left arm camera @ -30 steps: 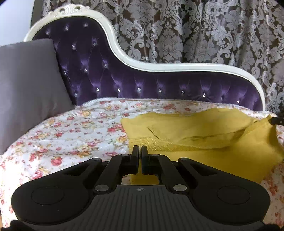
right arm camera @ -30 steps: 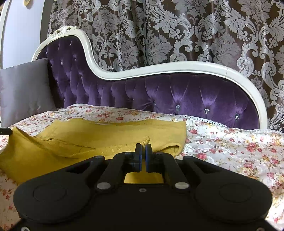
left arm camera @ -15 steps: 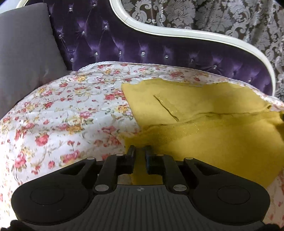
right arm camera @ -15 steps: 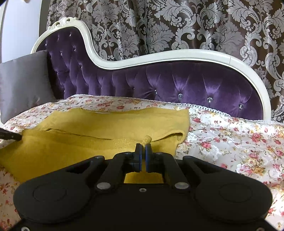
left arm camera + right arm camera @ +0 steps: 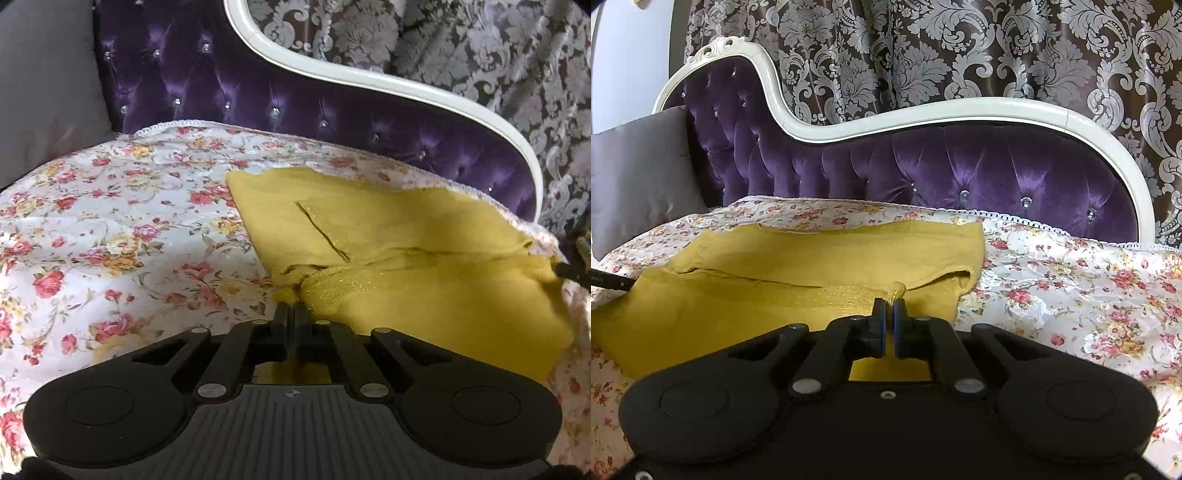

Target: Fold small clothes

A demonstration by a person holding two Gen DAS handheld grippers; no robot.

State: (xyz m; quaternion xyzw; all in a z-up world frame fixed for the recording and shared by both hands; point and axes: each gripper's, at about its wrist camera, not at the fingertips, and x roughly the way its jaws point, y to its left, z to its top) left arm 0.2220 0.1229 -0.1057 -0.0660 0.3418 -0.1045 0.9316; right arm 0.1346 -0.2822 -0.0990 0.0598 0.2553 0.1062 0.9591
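A mustard-yellow garment [image 5: 406, 236] lies partly folded on the floral cover, its glittery hem band toward me. My left gripper [image 5: 291, 304] is shut on a bunched bit of that hem at the garment's left corner. In the right wrist view the same garment [image 5: 831, 251] spreads out to the left. There my right gripper [image 5: 889, 301] is shut on a glittery nub of the hem near the right corner. A dark fingertip [image 5: 611, 278] of the left gripper shows at the garment's far left edge. Part of the right gripper [image 5: 576, 258] shows at the right edge of the left wrist view.
The floral cover [image 5: 110, 221] drapes the seat of a purple tufted chaise with a white frame [image 5: 960, 110]. A grey cushion [image 5: 635, 173] leans at the left end. A patterned curtain [image 5: 960, 44] hangs behind. The floral cover [image 5: 1071, 266] continues right of the garment.
The left gripper dipped down toward the garment, opened a little half a second ago, then shut on the hem's left corner. The right gripper kept its grip and barely moved.
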